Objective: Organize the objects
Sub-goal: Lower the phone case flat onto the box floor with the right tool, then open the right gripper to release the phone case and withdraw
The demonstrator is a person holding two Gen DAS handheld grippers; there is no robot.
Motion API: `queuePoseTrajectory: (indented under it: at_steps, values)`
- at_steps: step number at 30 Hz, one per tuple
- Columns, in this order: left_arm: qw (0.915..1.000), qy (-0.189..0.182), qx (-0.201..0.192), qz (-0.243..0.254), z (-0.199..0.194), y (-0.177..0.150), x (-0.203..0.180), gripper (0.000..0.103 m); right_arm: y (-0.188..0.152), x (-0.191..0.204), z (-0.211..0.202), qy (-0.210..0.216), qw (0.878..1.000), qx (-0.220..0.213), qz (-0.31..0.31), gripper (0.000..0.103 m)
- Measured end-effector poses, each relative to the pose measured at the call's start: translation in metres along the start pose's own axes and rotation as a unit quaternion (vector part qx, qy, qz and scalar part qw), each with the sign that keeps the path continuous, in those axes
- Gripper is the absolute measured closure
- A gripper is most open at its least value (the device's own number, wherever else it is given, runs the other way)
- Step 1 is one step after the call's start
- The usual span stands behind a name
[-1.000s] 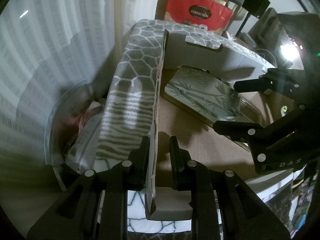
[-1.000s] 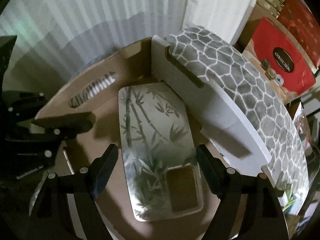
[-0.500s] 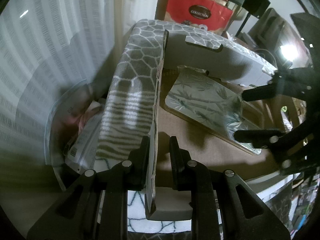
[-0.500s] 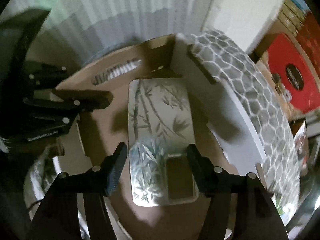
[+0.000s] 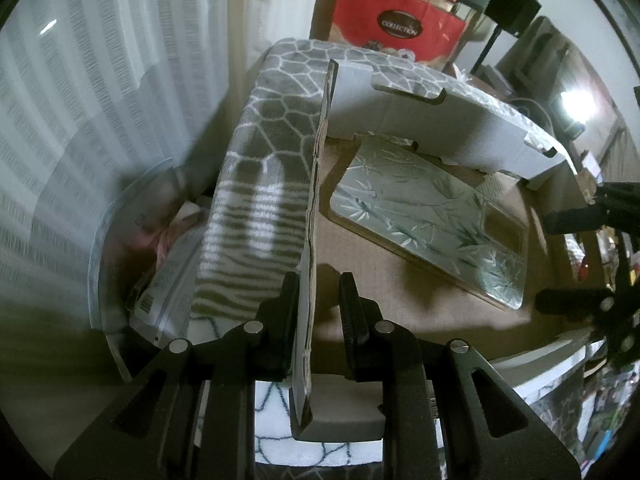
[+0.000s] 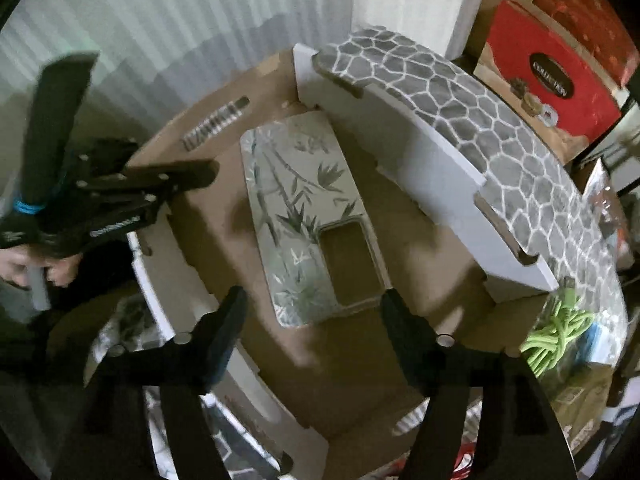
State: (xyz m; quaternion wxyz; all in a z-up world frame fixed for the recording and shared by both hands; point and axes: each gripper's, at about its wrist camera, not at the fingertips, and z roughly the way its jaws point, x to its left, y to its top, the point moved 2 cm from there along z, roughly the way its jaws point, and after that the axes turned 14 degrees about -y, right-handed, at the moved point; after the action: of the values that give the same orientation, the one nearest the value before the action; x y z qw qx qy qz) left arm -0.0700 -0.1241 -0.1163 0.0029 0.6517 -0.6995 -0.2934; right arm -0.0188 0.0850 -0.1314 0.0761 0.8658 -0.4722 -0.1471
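Note:
A bamboo-patterned phone case [image 6: 308,216] lies flat on the floor of an open cardboard box [image 6: 400,312]; it also shows in the left wrist view [image 5: 432,216]. My left gripper [image 5: 318,296] straddles the box's upright side flap [image 5: 314,220], with a small gap between the flap and the right finger. It shows from the side in the right wrist view [image 6: 200,176]. My right gripper [image 6: 314,308] is open and empty, above the near end of the case. Its fingers [image 5: 576,216] show at the right edge of the left wrist view.
The box sits on a grey honeycomb-patterned blanket [image 6: 500,120]. A red "Collection" box [image 6: 552,80] stands behind. A green cord [image 6: 556,336] lies right of the box. A clear plastic tub [image 5: 132,248] with packets stands left, by a white curtain [image 5: 100,80].
My right gripper has drawn back and up from the phone case, which stays on the box floor. The left gripper has stayed on the flap.

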Motion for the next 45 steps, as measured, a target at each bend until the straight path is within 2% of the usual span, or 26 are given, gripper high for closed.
queuePoseTrajectory:
  at_steps: [4, 11, 17, 19, 21, 22, 25, 28, 31, 34, 37, 40, 45]
  values:
    - [1.0000, 0.001, 0.001, 0.003, 0.000, 0.001, 0.000, 0.085, 0.002, 0.016, 0.018, 0.004, 1.000, 0.029, 0.000, 0.028]
    - [1.0000, 0.002, 0.002, 0.005, 0.001, 0.000, -0.001, 0.085, -0.004, 0.004, 0.023, -0.069, 0.996, 0.049, 0.011, 0.025]
    - [1.0000, 0.001, 0.002, 0.004, 0.001, -0.001, -0.002, 0.085, -0.004, -0.004, 0.024, -0.046, 0.997, 0.056, 0.029, 0.028]
    - [1.0000, 0.002, 0.002, 0.005, 0.001, -0.001, -0.002, 0.085, -0.005, -0.010, 0.025, -0.001, 0.997, 0.059, 0.050, 0.031]
    - [1.0000, 0.002, 0.002, 0.004, 0.002, -0.001, -0.002, 0.085, -0.005, -0.009, 0.026, 0.044, 0.994, 0.066, 0.072, 0.030]
    - [1.0000, 0.001, 0.002, 0.004, 0.002, -0.001, -0.002, 0.085, -0.005, -0.008, 0.027, 0.050, 0.994, 0.070, 0.074, 0.027]
    - [1.0000, 0.002, 0.002, 0.005, 0.002, -0.001, -0.002, 0.085, -0.004, 0.000, 0.031, 0.028, 0.995, 0.075, 0.065, 0.025]
    - [1.0000, 0.001, 0.002, 0.005, 0.002, -0.001, -0.002, 0.085, -0.002, 0.002, 0.030, 0.010, 0.996, 0.071, 0.055, 0.028]
    - [1.0000, 0.001, 0.002, 0.005, 0.002, -0.001, -0.002, 0.084, 0.000, 0.000, 0.029, -0.014, 0.997, 0.067, 0.039, 0.039]
    - [1.0000, 0.000, 0.002, 0.005, 0.001, -0.001, -0.002, 0.084, 0.003, -0.006, 0.027, -0.022, 0.998, 0.062, 0.024, 0.044]
    - [1.0000, 0.000, 0.002, 0.006, 0.001, -0.001, -0.002, 0.084, 0.003, -0.013, 0.028, -0.034, 0.998, 0.060, 0.009, 0.044]
    - [1.0000, 0.000, 0.003, 0.006, 0.001, -0.001, -0.002, 0.084, 0.003, -0.018, 0.032, -0.062, 0.996, 0.067, -0.007, 0.055]
    - [1.0000, 0.000, 0.003, 0.006, 0.001, -0.001, -0.004, 0.084, 0.010, -0.022, 0.038, -0.065, 0.995, 0.070, -0.029, 0.055]
